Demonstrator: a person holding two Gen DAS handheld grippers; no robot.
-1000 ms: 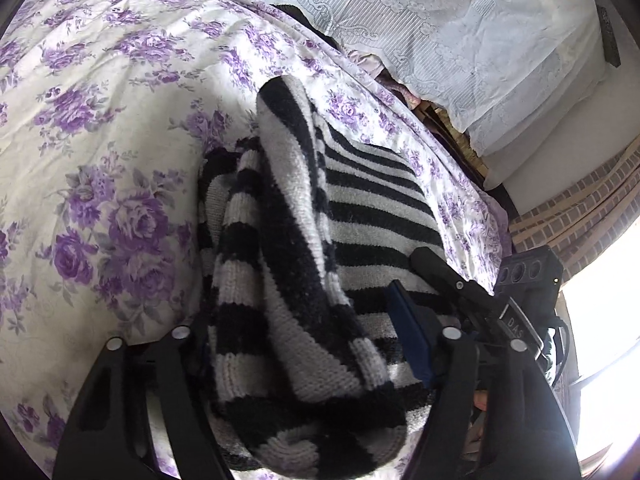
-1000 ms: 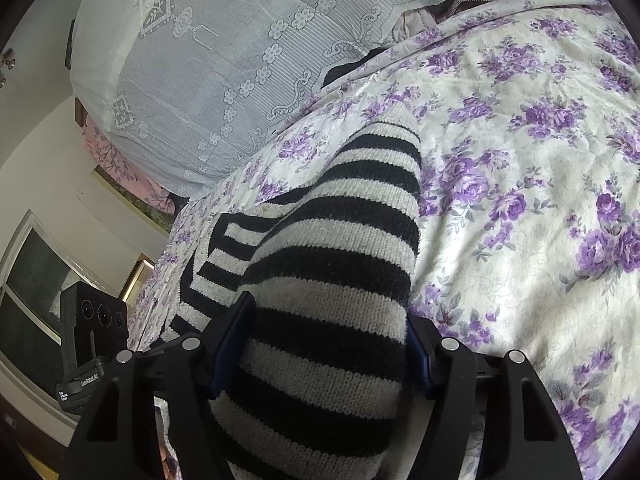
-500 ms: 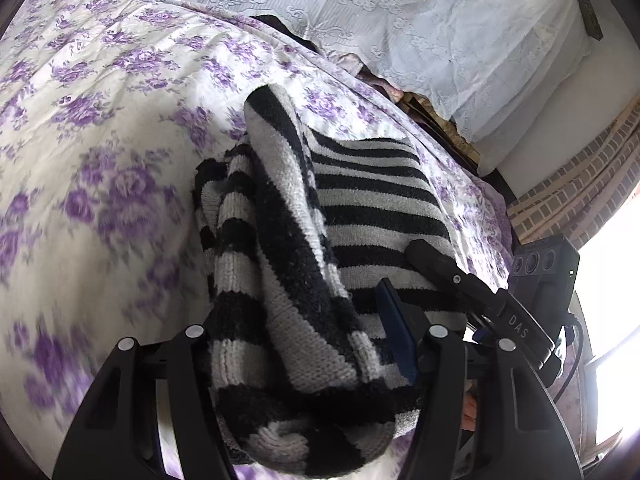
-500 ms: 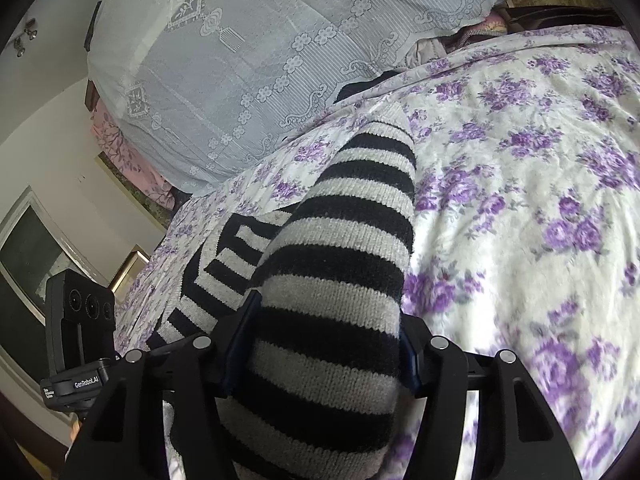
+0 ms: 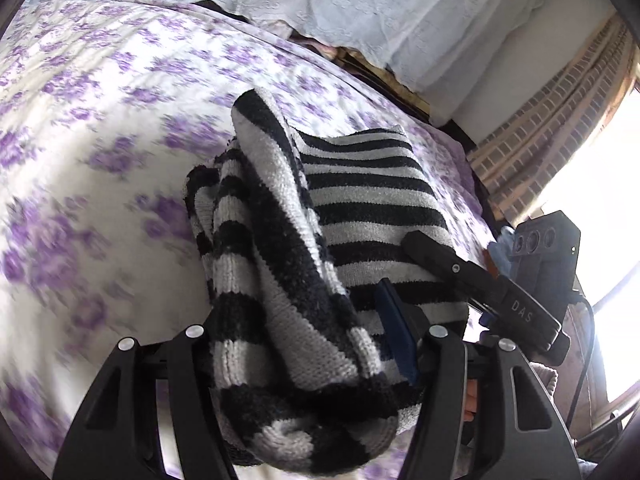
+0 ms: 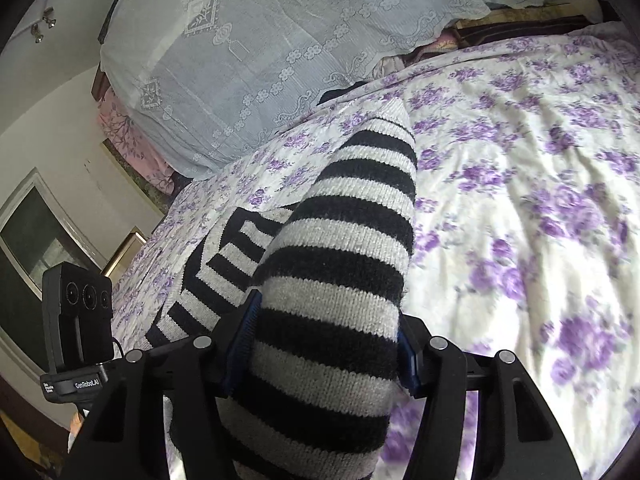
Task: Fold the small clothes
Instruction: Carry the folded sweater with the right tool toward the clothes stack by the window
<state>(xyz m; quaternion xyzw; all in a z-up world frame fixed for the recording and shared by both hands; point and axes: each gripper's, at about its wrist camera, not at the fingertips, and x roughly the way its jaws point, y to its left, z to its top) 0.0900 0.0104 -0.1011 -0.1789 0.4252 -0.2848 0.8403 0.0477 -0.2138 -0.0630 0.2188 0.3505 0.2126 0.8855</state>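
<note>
Striped black-and-grey knit sweater [image 5: 328, 240] is sitting bunched in both grippers right now. Left gripper [image 5: 304, 344]: its jaws have just been closing a little, and are now standing about half apart, clamping a thick wad of the knit. Right gripper [image 6: 320, 336]: same story, its jaws have also just been narrowing and are pinching a rolled sleeve-like section between the blue pads [image 6: 246, 332].

What's changing: compared with a second ago, the floral bedspread [image 5: 100, 140] is smearing with motion blur in both views and the window side is swinging further into the left view at 3 o'clock. So I'm reading both hands as sweeping the sweater across the bed together, not yet laying it down.

Sweater location: hanging from the jaws at 6 o'clock, running up to 12 o'clock in each view, with its far end draping toward the bedspread. Can't tell if that end is touching the bed. Right gripper is showing at 4 o'clock in the left view.

Meaning for the task, my guess: grips are firming up mid-carry, so the fold is still in progress.
</note>
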